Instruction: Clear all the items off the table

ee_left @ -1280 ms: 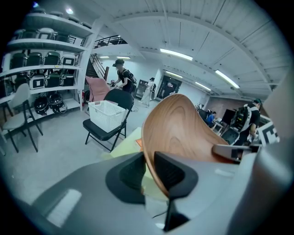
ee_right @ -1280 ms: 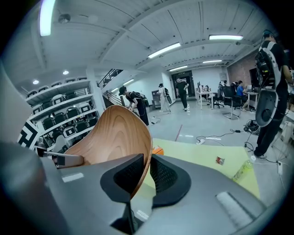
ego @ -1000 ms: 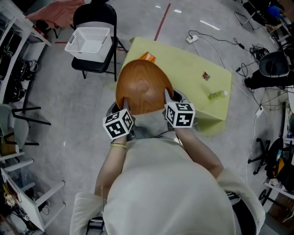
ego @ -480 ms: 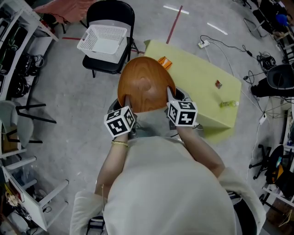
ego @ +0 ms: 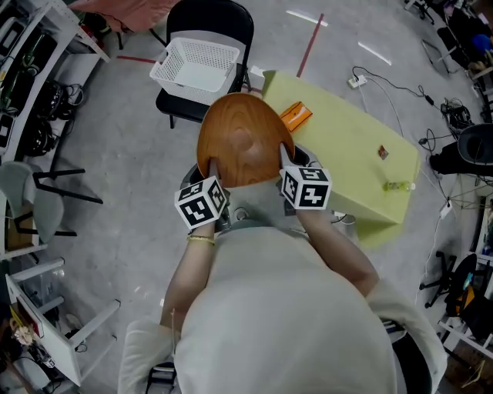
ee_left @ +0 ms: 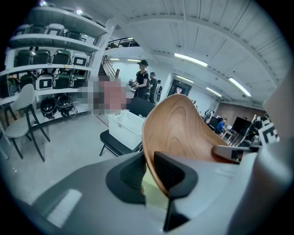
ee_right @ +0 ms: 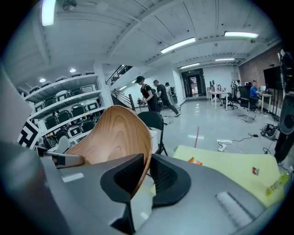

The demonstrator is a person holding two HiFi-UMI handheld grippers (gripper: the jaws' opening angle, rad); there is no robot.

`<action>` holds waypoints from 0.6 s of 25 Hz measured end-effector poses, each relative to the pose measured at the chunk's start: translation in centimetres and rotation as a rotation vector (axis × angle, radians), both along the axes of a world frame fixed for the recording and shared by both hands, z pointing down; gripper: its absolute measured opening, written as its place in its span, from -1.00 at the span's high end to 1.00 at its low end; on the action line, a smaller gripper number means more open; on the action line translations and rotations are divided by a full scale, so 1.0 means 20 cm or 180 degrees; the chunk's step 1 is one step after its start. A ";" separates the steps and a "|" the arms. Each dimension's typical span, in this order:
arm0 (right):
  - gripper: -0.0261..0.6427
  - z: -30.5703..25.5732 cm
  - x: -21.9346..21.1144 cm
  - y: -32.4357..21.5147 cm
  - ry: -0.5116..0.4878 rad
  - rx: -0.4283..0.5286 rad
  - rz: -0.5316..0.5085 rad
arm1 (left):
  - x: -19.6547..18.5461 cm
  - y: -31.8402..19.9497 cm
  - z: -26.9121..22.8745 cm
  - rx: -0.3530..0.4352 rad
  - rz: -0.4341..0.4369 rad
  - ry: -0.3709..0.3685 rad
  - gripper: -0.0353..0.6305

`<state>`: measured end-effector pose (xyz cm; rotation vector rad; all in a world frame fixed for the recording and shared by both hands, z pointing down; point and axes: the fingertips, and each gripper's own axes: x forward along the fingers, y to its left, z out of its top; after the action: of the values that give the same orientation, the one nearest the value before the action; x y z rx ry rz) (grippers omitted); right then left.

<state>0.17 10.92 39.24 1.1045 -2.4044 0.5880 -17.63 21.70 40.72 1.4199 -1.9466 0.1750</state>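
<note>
Rack: shelving rack (ego: pixel 27 73) at the far left edge of the head view, a grey chair (ego: pixel 21 202) below it.
Basket: white slotted basket (ego: pixel 196 65) sits on the seat of a black folding chair (ego: pixel 212 19), left of the table.
Left gripper: left gripper (ee_left: pixel 149 173) pinches the bowl's left rim, 1 pad on each face of the wood.
Bowl: wooden bowl (ego: pixel 243 138) is off the table, held in the air between the 2 grippers in front of the person, tilted with its far rim raised.
Right gripper: right gripper (ee_right: pixel 146 176) is clamped on the bowl's right rim, the wood between its pads.
Table: yellow-green table (ego: pixel 347 158) to the right of the bowl.
On table: orange packet (ego: pixel 295 117) near the left corner; small red item (ego: pixel 382 152) further right; green bottle (ego: pixel 397 185) lying at the right edge.
</note>
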 end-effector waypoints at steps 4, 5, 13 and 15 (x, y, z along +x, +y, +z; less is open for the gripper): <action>0.80 0.00 -0.14 0.00 -0.0024 -0.0004 -0.0082 | -0.12 0.02 0.00 -0.0005 -0.0091 0.0006 0.71; 0.80 0.00 -0.18 0.00 -0.0026 -0.0006 -0.0104 | -0.15 0.03 0.01 -0.0007 -0.0115 0.0012 0.71; 0.81 -0.01 -0.41 0.02 0.0005 0.0006 -0.0301 | -0.35 0.11 0.02 0.0002 -0.0313 0.0082 0.71; 0.81 -0.01 -0.44 0.02 0.0020 0.0014 -0.0349 | -0.37 0.12 0.04 0.0001 -0.0357 0.0110 0.71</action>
<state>-8.71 11.26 38.99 0.9676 -2.4435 0.5422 -25.00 24.05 41.53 1.3014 -1.9917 0.0977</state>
